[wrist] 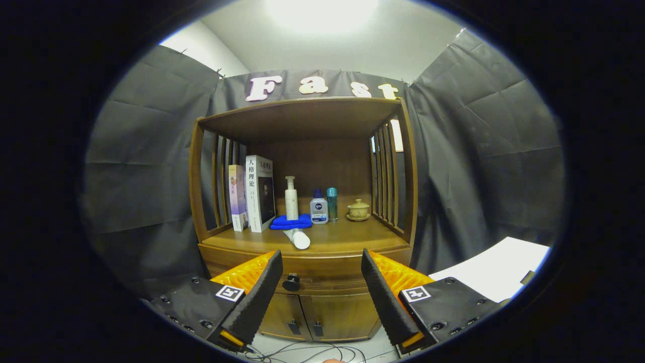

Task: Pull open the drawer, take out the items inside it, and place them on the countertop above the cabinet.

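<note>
A wooden cabinet stands ahead with its countertop [347, 241] under an open shelf frame. The drawer [322, 276] below the countertop looks closed, and its dark round knob [292, 282] sits just right of my left finger. My gripper [321, 264] is open, level with the drawer front and a little way off from it, with nothing between its fingers. On the countertop lie a folded blue cloth [292, 222] and a white tube [298, 238] resting on its side in front of the cloth.
Two upright books [252, 194], a white pump bottle [291, 197], a small blue-capped bottle [318, 208], a teal bottle [331, 203] and a lidded cup on a saucer [358, 209] stand on the countertop. Two cabinet doors [317, 315] sit below. Cables [302, 350] lie on the floor. A white surface [496, 272] is at the right.
</note>
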`<state>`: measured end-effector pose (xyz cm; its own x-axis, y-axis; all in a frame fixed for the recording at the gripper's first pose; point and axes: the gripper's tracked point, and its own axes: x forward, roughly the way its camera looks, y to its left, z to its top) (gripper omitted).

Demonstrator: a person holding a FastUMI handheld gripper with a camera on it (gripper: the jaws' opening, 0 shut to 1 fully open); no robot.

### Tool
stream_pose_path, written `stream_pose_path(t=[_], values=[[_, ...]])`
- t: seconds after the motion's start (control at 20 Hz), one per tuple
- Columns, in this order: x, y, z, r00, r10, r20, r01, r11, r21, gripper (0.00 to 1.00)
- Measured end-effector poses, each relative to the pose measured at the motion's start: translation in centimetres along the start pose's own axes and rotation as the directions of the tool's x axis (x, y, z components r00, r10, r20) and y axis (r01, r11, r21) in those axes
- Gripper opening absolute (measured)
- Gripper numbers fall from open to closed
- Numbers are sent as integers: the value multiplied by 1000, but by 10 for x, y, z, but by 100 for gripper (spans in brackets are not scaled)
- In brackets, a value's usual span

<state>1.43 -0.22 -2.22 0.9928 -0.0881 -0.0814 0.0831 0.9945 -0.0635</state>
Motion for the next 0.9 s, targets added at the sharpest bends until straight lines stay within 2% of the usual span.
stream_pose_path(t=[0.2, 0.45, 0.9], values=[[-14, -11, 9, 999, -1, 47, 2, 1000, -12, 97], [-16, -11, 8, 999, 10, 33, -10, 1000, 7, 97], [-23, 5, 13, 996, 64, 59, -66, 998, 16, 98]])
